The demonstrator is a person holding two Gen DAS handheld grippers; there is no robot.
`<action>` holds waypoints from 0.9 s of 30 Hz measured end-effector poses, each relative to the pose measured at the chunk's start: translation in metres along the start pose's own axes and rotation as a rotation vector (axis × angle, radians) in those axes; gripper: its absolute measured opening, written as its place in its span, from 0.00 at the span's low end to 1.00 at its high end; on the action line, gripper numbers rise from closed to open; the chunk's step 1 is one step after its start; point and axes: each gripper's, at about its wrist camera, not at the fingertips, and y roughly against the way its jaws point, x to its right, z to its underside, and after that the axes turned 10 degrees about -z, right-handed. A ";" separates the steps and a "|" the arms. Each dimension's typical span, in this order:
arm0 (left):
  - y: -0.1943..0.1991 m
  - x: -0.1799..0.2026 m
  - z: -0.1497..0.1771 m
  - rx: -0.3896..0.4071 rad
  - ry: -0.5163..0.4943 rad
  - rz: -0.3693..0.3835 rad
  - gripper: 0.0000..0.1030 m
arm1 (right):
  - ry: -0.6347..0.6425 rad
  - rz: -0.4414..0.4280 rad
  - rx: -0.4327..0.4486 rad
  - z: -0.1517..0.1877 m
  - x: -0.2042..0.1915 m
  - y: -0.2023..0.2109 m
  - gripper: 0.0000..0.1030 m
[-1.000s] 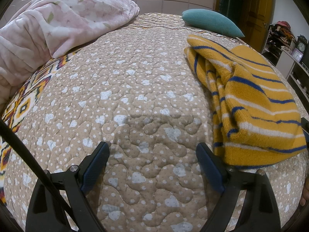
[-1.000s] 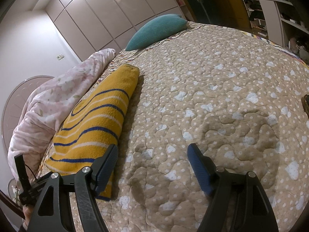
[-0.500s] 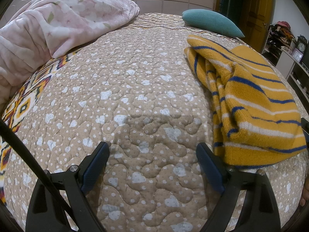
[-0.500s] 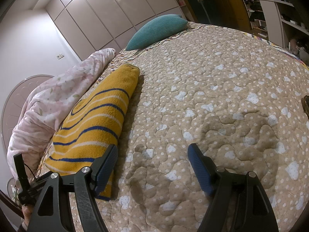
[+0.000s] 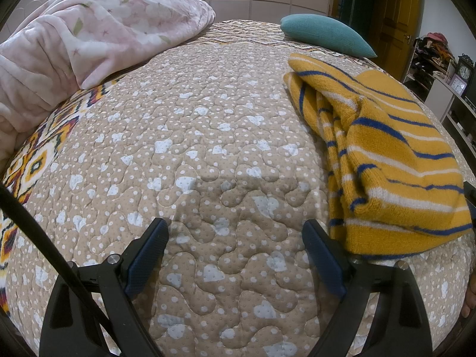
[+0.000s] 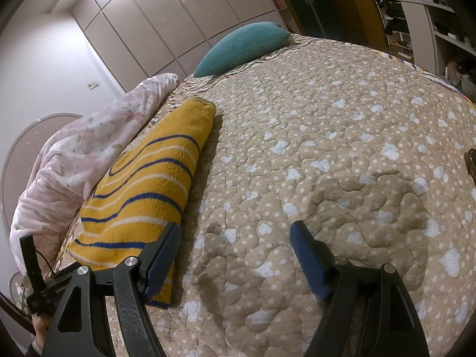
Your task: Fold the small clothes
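A folded yellow knit garment (image 5: 383,160) with blue and white stripes lies on the beige quilted bed (image 5: 208,148). In the left wrist view it sits to the right of my left gripper (image 5: 235,238), which is open and empty above the bare quilt. In the right wrist view the garment (image 6: 148,184) lies to the left of my right gripper (image 6: 235,238), also open and empty, with its left finger close beside the garment's near edge.
A pink floral blanket (image 5: 89,47) is heaped at the bed's left side. A teal pillow (image 5: 324,34) lies at the head. Shelves with clutter (image 6: 431,15) and a wooden door (image 5: 392,15) stand past the bed's right edge. White wardrobe doors (image 6: 166,20) line the far wall.
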 end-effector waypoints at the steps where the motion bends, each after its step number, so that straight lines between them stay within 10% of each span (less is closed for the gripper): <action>1: 0.000 0.000 0.000 0.000 0.000 0.000 0.88 | 0.001 0.000 0.000 0.000 0.001 0.000 0.78; 27: -0.001 0.000 -0.001 -0.013 -0.007 -0.006 0.90 | 0.027 0.001 -0.016 -0.006 0.005 -0.002 0.80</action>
